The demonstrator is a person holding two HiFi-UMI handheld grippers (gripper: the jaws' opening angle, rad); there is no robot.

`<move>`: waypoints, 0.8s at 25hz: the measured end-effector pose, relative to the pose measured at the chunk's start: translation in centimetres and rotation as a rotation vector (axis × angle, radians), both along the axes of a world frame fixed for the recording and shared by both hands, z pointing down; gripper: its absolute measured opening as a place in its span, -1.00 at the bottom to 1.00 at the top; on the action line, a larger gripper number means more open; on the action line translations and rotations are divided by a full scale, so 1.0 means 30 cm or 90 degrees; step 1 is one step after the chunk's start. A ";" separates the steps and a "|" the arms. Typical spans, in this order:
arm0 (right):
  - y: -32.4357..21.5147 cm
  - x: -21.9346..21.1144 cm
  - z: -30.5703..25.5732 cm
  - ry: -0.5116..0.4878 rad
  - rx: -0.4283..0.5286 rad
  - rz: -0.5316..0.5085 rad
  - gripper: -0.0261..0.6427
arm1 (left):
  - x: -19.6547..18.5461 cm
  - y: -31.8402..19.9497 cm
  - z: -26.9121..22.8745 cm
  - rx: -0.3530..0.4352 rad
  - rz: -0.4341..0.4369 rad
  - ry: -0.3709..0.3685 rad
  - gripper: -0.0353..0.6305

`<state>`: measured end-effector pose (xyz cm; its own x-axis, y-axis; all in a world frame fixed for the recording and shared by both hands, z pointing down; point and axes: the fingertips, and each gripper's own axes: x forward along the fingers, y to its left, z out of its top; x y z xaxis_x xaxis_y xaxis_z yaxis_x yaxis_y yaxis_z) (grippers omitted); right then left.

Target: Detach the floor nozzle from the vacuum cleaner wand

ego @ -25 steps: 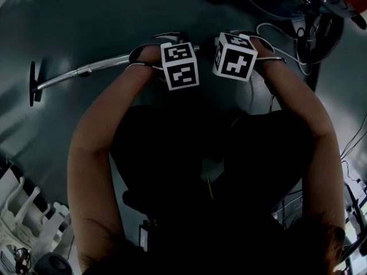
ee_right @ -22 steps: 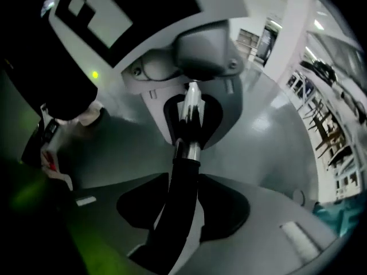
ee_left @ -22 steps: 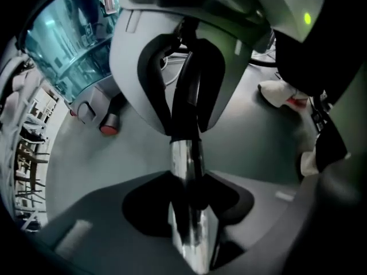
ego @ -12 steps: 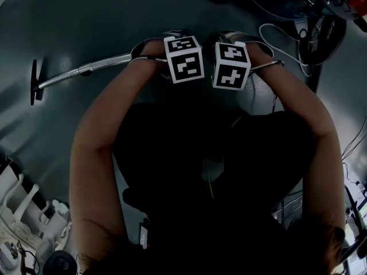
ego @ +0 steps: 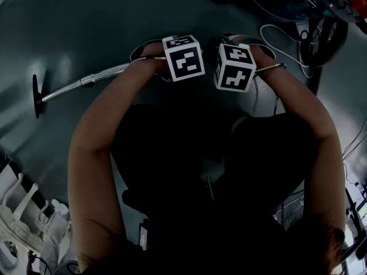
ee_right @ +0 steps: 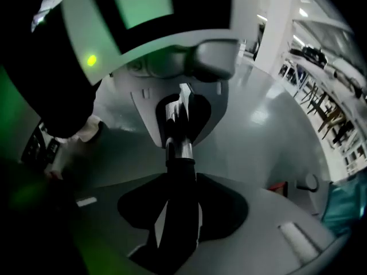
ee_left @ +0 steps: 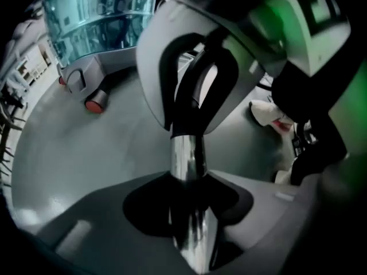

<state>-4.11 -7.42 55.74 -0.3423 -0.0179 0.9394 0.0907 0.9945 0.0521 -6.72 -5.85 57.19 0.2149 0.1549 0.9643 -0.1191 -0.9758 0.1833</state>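
The chrome vacuum wand (ego: 86, 80) lies low over the dark floor and runs left to the thin black floor nozzle (ego: 36, 95), which is still on its end. My left gripper (ego: 144, 50), under its marker cube, is shut on the chrome tube (ee_left: 188, 153), which passes straight between its jaws. Those jaws have just closed a little further on the tube. Just to its right, my right gripper (ego: 248, 43) is shut on the wand's black section (ee_right: 180, 179), below a chrome ring (ee_right: 182, 151). The two grippers (ee_left: 192, 211) (ee_right: 180, 211) face each other along the wand.
White cables (ego: 275, 36) and a dark vacuum body (ego: 321, 39) lie at the upper right. White racks (ego: 23, 211) stand at the lower left. A glass-sided cart with a red wheel (ee_left: 94, 102) stands behind, and a shoe (ee_left: 266, 112) is nearby.
The wand has swung, so the nozzle sits lower in the head view. The left cube has rolled and shifted slightly right. The right gripper has stayed where it was.
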 end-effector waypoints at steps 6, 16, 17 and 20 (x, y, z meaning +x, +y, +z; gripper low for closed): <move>0.032 -0.013 0.010 -0.013 -0.190 0.058 -0.45 | -0.026 0.009 0.019 0.067 0.058 -0.028 -0.43; -0.013 0.008 -0.034 -0.015 0.097 -0.028 -0.47 | -0.019 0.033 0.014 -0.132 -0.018 0.013 -0.46; -0.009 0.012 -0.035 -0.019 0.076 -0.020 -0.47 | -0.015 0.037 0.006 -0.126 -0.019 0.021 -0.47; 0.021 0.004 -0.033 -0.039 -0.059 0.031 -0.45 | -0.024 0.050 -0.009 -0.069 0.009 0.023 -0.47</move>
<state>-3.98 -6.78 54.75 -0.3993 0.0504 0.9154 0.0420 0.9984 -0.0367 -7.44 -4.35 56.92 0.2464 0.2613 0.9333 -0.0969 -0.9515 0.2920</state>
